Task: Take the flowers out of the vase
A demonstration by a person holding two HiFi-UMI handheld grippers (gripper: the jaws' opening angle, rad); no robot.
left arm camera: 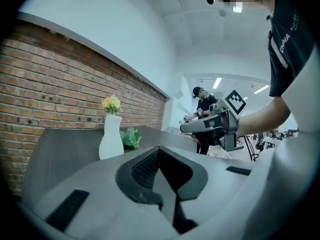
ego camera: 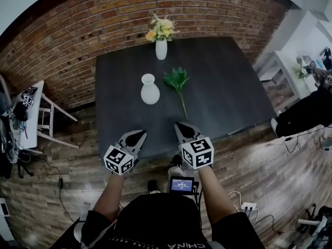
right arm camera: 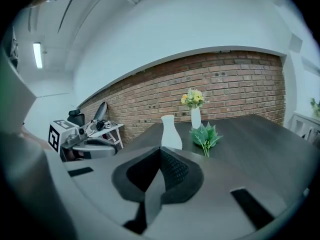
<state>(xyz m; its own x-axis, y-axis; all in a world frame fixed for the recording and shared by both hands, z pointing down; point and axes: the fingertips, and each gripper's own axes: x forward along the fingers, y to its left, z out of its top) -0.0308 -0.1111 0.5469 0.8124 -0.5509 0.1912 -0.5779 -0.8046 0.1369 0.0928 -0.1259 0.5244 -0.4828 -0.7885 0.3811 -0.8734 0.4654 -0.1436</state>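
Observation:
An empty white vase stands on the dark table, and a green leafy sprig lies flat just right of it. At the far edge a smaller white vase holds yellow flowers. My left gripper and right gripper hover side by side at the table's near edge. Both are shut with nothing in them, well short of the vases. The right gripper view shows the empty vase, the sprig and the flower vase ahead. In the left gripper view the flowers rise behind the empty vase.
A white side table with gear stands left of the table, against the brick wall. A white shelf is at the right. Cables and a power strip lie on the wood floor. Another person stands far back.

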